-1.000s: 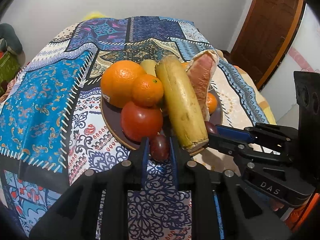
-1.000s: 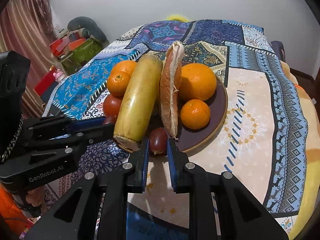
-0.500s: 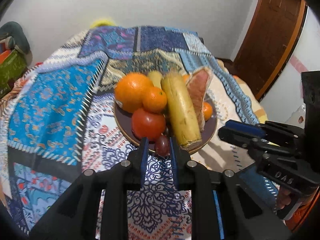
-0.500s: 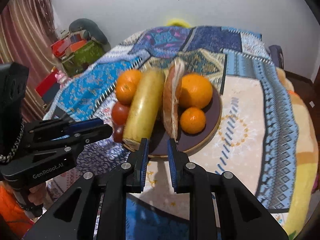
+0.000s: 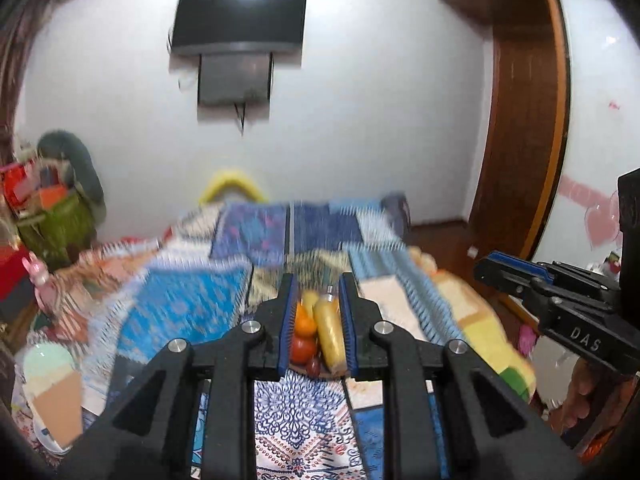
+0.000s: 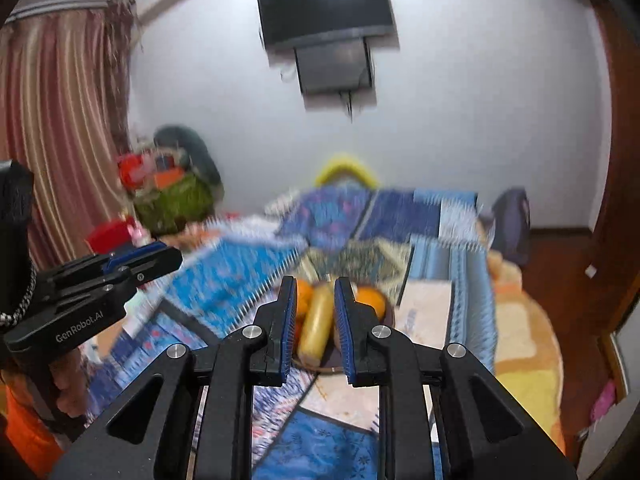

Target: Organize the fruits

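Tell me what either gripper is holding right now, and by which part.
Nothing is held. The left gripper and right gripper are shut with nothing between the pads; the plate of fruit lies beyond them on the bedspread.

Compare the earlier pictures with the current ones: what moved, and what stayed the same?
Both grippers, left and right, pulled up and back from the plate, so the fruit looks far off and the wall TV is in view. Nothing was grasped or released. Jaws stayed shut and empty; the fruit stayed piled on the plate.
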Demonstrator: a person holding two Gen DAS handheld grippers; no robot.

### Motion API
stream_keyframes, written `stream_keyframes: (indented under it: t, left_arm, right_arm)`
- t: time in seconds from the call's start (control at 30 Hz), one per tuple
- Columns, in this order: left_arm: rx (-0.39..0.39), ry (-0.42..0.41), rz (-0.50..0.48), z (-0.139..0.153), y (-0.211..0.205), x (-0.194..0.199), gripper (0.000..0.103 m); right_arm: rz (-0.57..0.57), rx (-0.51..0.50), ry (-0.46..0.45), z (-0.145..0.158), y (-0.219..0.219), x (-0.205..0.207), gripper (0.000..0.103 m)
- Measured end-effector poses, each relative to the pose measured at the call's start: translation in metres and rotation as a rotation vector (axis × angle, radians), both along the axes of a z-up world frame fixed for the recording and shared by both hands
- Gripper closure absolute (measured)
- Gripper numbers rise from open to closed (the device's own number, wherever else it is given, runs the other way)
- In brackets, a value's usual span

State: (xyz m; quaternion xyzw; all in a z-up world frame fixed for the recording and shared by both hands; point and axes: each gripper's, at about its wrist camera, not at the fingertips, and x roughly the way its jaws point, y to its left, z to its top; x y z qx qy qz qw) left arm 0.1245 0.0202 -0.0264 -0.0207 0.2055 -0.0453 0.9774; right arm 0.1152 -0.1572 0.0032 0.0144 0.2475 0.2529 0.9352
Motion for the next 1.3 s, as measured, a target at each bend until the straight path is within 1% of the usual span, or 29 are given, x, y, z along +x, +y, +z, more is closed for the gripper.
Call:
stream_keyframes:
  t: [0.07, 0.1, 0.13, 0.17, 0.2, 0.23, 0.27, 0.3, 0.33, 0.37, 0.4, 0.43, 0.47, 0.5, 0.53, 0.6, 0.73, 0.83, 1.3]
  left_arm:
    - [0.0, -0.047, 0.002, 0.014, -0.003, -0.015, 0.083]
    - [0.002, -0.073, 0.007, 0.021, -0.004, -0.025, 0.079]
    - [0.003, -0.091, 0.01, 0.026, -0.004, -0.032, 0.074]
    - [0.005, -0.112, 0.015, 0.031, -0.005, -0.04, 0.07]
    - [0.006, -0.134, 0.018, 0.036, -0.005, -0.048, 0.064]
    - [0.007, -0.148, 0.019, 0.039, -0.005, -0.054, 0.057]
    - [0.008, -0.162, 0.022, 0.042, -0.005, -0.06, 0.053]
    - [0.011, -0.178, 0.026, 0.045, -0.005, -0.066, 0.044]
    - [0.013, -0.188, 0.031, 0.046, -0.005, -0.071, 0.036]
    - [0.016, -0.201, 0.036, 0.048, -0.006, -0.074, 0.033]
    - [0.022, -0.214, 0.042, 0.049, -0.007, -0.078, 0.028]
    - [0.031, -0.225, 0.049, 0.05, -0.008, -0.082, 0.022]
    - [0.036, -0.233, 0.052, 0.051, -0.008, -0.084, 0.02]
    - [0.037, -0.238, 0.053, 0.051, -0.009, -0.085, 0.016]
    - [0.036, -0.241, 0.053, 0.052, -0.009, -0.088, 0.014]
    - [0.031, -0.245, 0.053, 0.052, -0.009, -0.09, 0.011]
    - [0.036, -0.264, 0.064, 0.053, -0.013, -0.1, 0.003]
    - [0.037, -0.27, 0.068, 0.053, -0.016, -0.103, 0.002]
    - [0.023, -0.263, 0.066, 0.052, -0.019, -0.106, 0.001]
  right_arm:
    - [-0.006, 0.024, -0.052, 0.019, -0.004, -0.016, 0.085]
    - [-0.01, 0.033, -0.081, 0.028, -0.006, -0.025, 0.085]
    - [-0.014, 0.039, -0.106, 0.036, -0.007, -0.034, 0.084]
    - [-0.019, 0.045, -0.129, 0.042, -0.008, -0.042, 0.079]
    - [-0.027, 0.052, -0.16, 0.049, -0.009, -0.051, 0.076]
    - [-0.034, 0.054, -0.178, 0.052, -0.008, -0.057, 0.069]
    - [-0.045, 0.055, -0.199, 0.055, -0.008, -0.063, 0.063]
    - [-0.056, 0.055, -0.221, 0.058, -0.008, -0.069, 0.06]
    - [-0.068, 0.052, -0.24, 0.06, -0.007, -0.075, 0.053]
    - [-0.074, 0.05, -0.25, 0.061, -0.006, -0.078, 0.045]
    - [-0.081, 0.05, -0.262, 0.062, -0.006, -0.082, 0.042]
    - [-0.085, 0.05, -0.268, 0.061, -0.005, -0.083, 0.035]
    - [-0.094, 0.047, -0.275, 0.061, -0.004, -0.085, 0.028]
    - [-0.106, 0.042, -0.284, 0.06, -0.003, -0.086, 0.025]
    - [-0.119, 0.038, -0.292, 0.06, -0.002, -0.087, 0.019]
    - [-0.132, 0.039, -0.3, 0.06, -0.003, -0.088, 0.016]
    - [-0.153, 0.049, -0.305, 0.062, -0.007, -0.094, 0.001]
    - [-0.166, 0.041, -0.313, 0.061, -0.007, -0.095, 0.0]
    - [-0.177, 0.043, -0.311, 0.055, -0.016, -0.107, 0.0]
